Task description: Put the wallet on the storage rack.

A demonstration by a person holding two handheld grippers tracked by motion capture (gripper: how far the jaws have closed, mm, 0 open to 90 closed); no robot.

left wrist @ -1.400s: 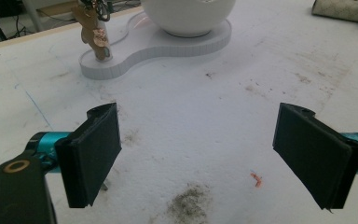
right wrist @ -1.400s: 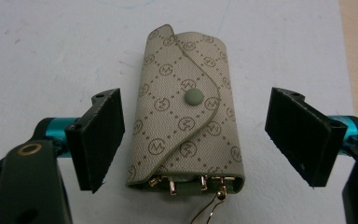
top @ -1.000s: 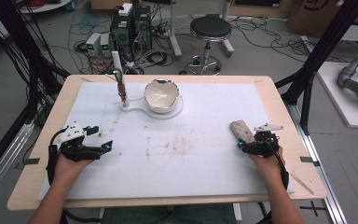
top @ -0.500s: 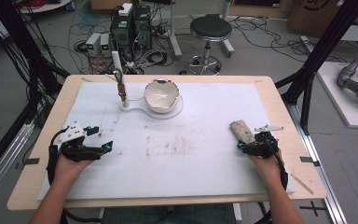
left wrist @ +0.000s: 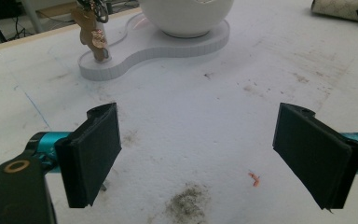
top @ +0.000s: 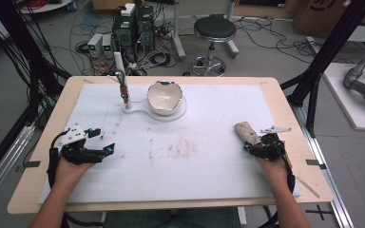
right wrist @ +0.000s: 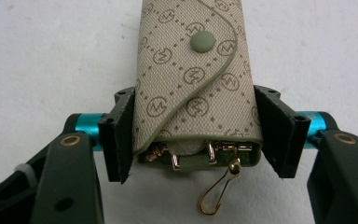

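A white bowl (top: 164, 97) sits on a flat white base (top: 142, 110) at the far middle of the table (top: 285, 102), and everything else can be placed from it. Just beside the bowl on the person's left, a thin post (top: 123, 90) rises from the narrow end of the same base; in the left gripper view a small copper-coloured piece (left wrist: 93, 37) hangs on that post. Well toward the person and to the left of the bowl, the left gripper (top: 105, 149) rests on the white sheet covering the table, its jaws spread wide apart with nothing between them. In its own view, a smudge of grey dirt (left wrist: 186, 203) lies on the sheet below the gap. Well to the right of the bowl and nearer the person, the right gripper (top: 250, 147) is clamped on a beige patterned key pouch (top: 245, 132), which lies on the sheet. In the right gripper view the jaws press both sides of the pouch (right wrist: 196, 79), the flap snap (right wrist: 203, 41) faces up, and a gold clasp (right wrist: 219, 191) hangs out of its near end.
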